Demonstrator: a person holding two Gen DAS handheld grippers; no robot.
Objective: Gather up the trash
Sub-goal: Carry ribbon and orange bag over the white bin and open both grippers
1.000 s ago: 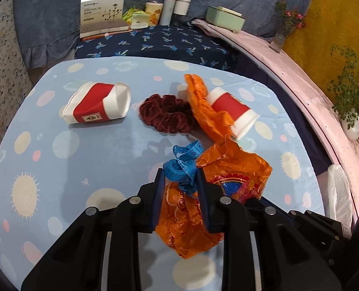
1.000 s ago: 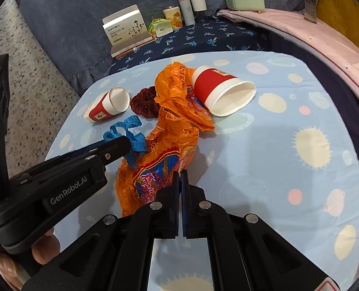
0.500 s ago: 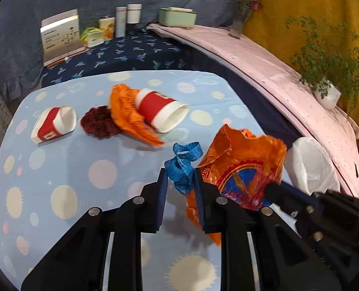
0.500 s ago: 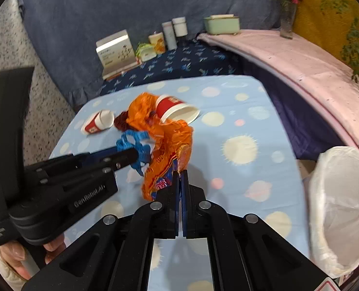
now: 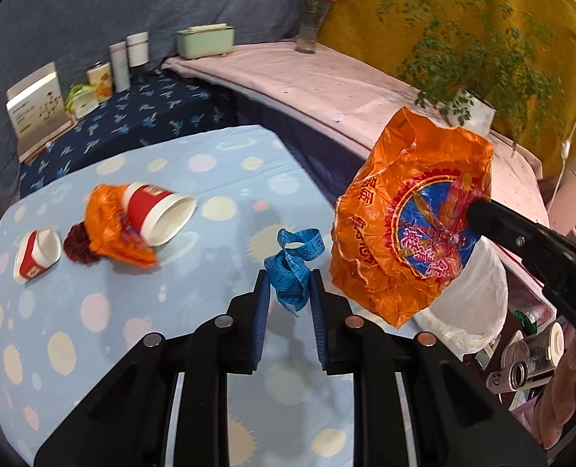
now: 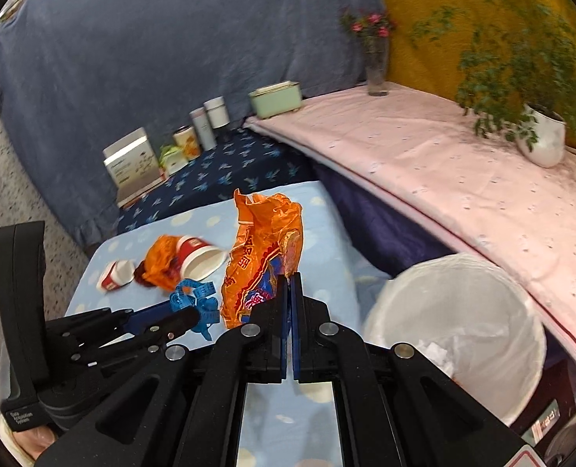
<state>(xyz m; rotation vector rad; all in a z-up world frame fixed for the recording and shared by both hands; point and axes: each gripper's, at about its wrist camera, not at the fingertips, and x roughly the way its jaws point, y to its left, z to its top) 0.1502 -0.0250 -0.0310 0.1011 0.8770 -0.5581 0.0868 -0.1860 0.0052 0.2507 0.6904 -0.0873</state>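
Note:
My left gripper (image 5: 287, 288) is shut on a blue measuring tape (image 5: 294, 260) and holds it above the light blue table (image 5: 105, 303). My right gripper (image 6: 290, 280) is shut on an orange plastic bag (image 6: 262, 257), lifted off the table. In the left wrist view the bag (image 5: 408, 225) hangs over the white-lined trash bin (image 5: 475, 303). The bin (image 6: 455, 330) stands to the right of the table. On the table lie a red paper cup (image 5: 157, 214), a second orange bag (image 5: 107, 225), a crushed red cup (image 5: 37, 255) and a dark red scrunchie (image 5: 76, 243).
A dark blue bench (image 5: 132, 116) behind the table holds a booklet (image 5: 37, 107), tins and bottles. A pink-covered ledge (image 6: 463, 163) carries a green box (image 6: 276, 97), a flower vase (image 6: 375, 66) and a potted plant (image 6: 541, 136). Cans (image 5: 525, 366) lie beside the bin.
Both grippers have lifted and swung right, away from the table's middle. The orange bag has moved from over the table to over the trash bin. The tape stays in the left gripper.

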